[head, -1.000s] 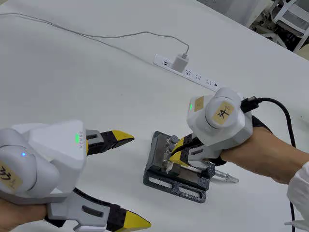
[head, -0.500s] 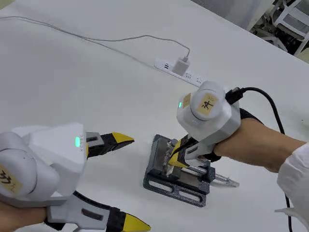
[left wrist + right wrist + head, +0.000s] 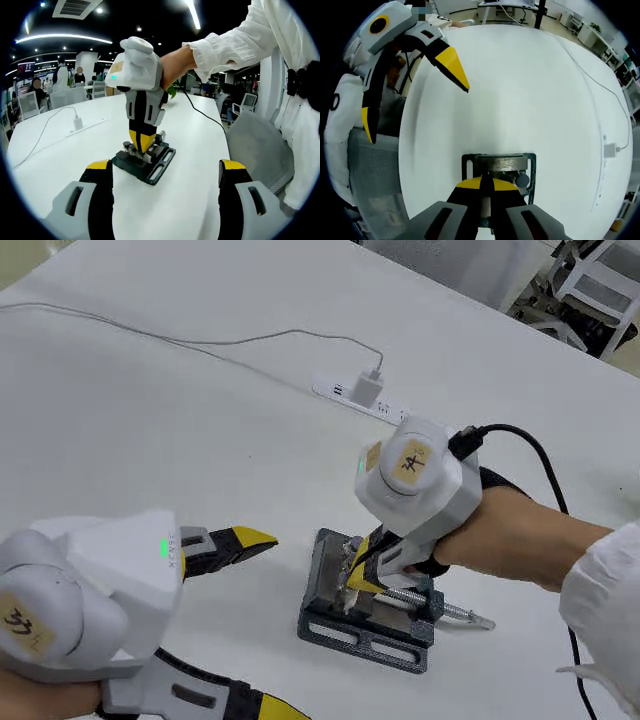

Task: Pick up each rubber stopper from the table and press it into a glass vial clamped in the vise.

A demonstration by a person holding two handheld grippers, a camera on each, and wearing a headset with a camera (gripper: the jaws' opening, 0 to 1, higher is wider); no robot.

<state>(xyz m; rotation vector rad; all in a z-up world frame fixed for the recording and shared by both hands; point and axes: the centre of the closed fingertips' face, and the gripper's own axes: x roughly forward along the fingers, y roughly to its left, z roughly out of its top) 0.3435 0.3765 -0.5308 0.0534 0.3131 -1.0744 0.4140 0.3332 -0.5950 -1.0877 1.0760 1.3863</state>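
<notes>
table (image 3: 150, 430): white, under everything
left gripper (image 3: 165, 167): jaws spread wide, lower left of head view, apart from vise
right gripper (image 3: 356, 575): tips down at vise, jaws nearly together, pinching pale piece
vise (image 3: 365, 628): dark, lower centre
power strip (image 3: 350, 395): upper centre
pale piece (image 3: 485, 204): between right jaws; stopper or vial, can't tell

tan sticker (image 3: 24, 625) on rear housing of left gripper (image 3: 276, 625) carried handwritten digits, apparently "33", seen turned over. second tan sticker (image 3: 409, 461) on round top of right gripper (image 3: 352, 576) bore handwritten mark, likely "34", tilted, reading uncertain. smaller sticker (image 3: 372, 456) beside it was too small to read.
</notes>
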